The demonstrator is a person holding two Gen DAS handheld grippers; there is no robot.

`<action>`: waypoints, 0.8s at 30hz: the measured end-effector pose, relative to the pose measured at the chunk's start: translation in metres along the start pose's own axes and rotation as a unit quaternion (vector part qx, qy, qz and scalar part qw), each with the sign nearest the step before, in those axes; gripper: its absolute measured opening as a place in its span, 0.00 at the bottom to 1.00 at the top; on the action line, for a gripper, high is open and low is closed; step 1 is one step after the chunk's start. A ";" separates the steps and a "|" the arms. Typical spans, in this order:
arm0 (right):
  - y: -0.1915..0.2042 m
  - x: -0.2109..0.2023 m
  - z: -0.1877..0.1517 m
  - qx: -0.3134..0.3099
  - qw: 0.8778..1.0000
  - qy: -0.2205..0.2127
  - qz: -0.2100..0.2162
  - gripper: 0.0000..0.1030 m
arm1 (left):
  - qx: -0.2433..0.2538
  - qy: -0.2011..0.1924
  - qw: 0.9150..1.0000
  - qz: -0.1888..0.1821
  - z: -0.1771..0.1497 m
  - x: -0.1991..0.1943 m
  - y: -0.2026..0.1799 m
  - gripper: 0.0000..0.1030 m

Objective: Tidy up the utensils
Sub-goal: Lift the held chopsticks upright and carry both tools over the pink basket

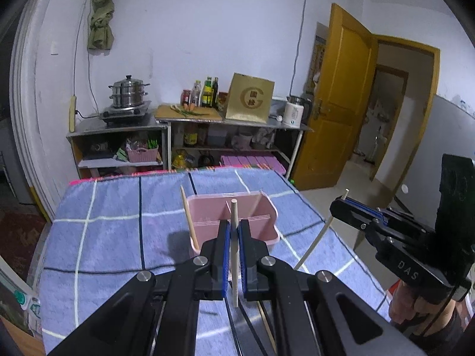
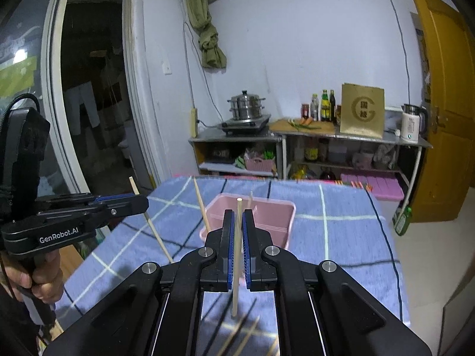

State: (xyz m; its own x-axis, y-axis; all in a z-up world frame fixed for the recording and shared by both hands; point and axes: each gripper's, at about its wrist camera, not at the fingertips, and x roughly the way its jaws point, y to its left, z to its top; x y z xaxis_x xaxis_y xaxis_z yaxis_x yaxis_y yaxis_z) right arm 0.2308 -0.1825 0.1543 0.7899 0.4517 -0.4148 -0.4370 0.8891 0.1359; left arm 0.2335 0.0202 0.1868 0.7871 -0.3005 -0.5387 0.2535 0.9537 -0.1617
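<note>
Chopsticks are going into the bin: one is leaning inside already, I am gripping one upright in my left gripper and another in my right gripper, while more are lying loose on the cloth.

1. Pale bluish-white walls, with a green cloth hanging knotted near the ceiling.
2. Against the back wall, metal shelving bearing a steel steamer pot on a cooktop.
3. Beside it, a second counter with bottles, a cutting board, a gold box and a white kettle.
4. To the right, an open yellow-brown door and a pale floor.
5. On the left, a curved white window frame, dark behind.
</note>
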 end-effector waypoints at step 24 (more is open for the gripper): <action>-0.005 0.060 0.046 0.026 0.999 -0.042 0.004 0.05 | -0.010 -0.030 0.999 0.021 0.064 0.051 0.034 0.06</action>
State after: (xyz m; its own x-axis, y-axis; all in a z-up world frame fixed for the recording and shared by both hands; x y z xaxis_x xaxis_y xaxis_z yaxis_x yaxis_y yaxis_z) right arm 0.3001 -0.1560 0.1705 0.8213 0.4607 -0.3366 -0.4217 0.8875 0.1857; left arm 0.3179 0.0364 0.2069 0.8293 -0.2589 -0.4953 0.2079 0.9655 -0.1567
